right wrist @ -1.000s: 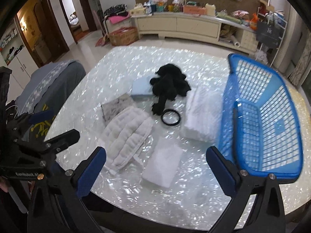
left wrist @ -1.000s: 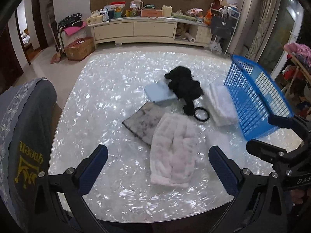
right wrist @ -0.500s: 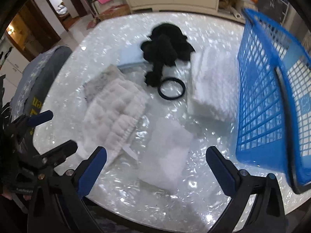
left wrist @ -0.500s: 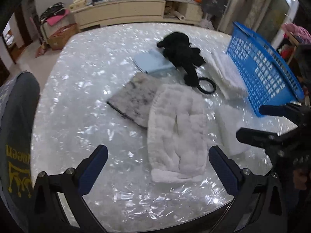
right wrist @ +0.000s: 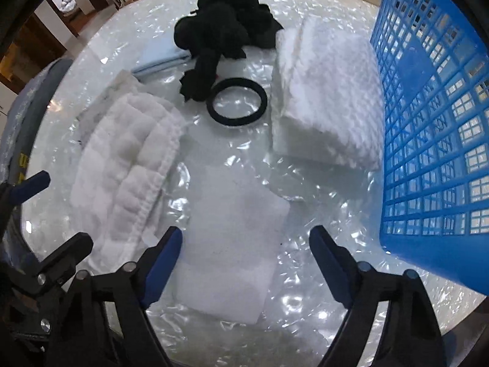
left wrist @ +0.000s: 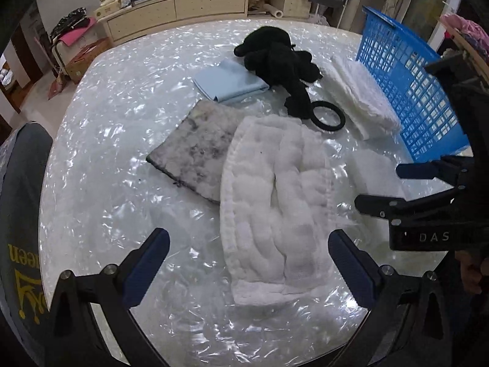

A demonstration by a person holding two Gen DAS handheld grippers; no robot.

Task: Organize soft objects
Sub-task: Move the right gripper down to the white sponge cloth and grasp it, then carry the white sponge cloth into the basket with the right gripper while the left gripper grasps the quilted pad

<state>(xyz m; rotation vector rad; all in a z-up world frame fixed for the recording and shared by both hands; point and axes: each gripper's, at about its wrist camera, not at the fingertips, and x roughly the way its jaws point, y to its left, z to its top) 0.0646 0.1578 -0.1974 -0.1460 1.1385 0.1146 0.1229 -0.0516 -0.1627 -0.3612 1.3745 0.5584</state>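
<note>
Soft things lie on the pearly table (left wrist: 107, 159): a white quilted cloth (left wrist: 275, 202) (right wrist: 122, 165), a flat white pad (right wrist: 232, 244) (left wrist: 376, 174), a folded white towel (right wrist: 327, 98) (left wrist: 360, 101), a black plush toy (left wrist: 281, 58) (right wrist: 220, 33), a black hair band (right wrist: 237, 102) (left wrist: 328, 114), a light blue cloth (left wrist: 229, 84) and a grey mottled cloth (left wrist: 198, 150). My left gripper (left wrist: 249, 257) is open over the quilted cloth's near end. My right gripper (right wrist: 246, 250) is open, its fingers either side of the flat pad.
A blue plastic basket (right wrist: 434, 122) (left wrist: 406, 70) stands on the table's right side, next to the folded towel. A grey chair back (left wrist: 21, 214) is at the left edge. A cluttered sideboard (left wrist: 183, 0) stands beyond the table.
Both grippers have moved forward and down toward the table. The right one has closed in on the flat white pad, the left on the quilted cloth. Nothing on the table has moved.
</note>
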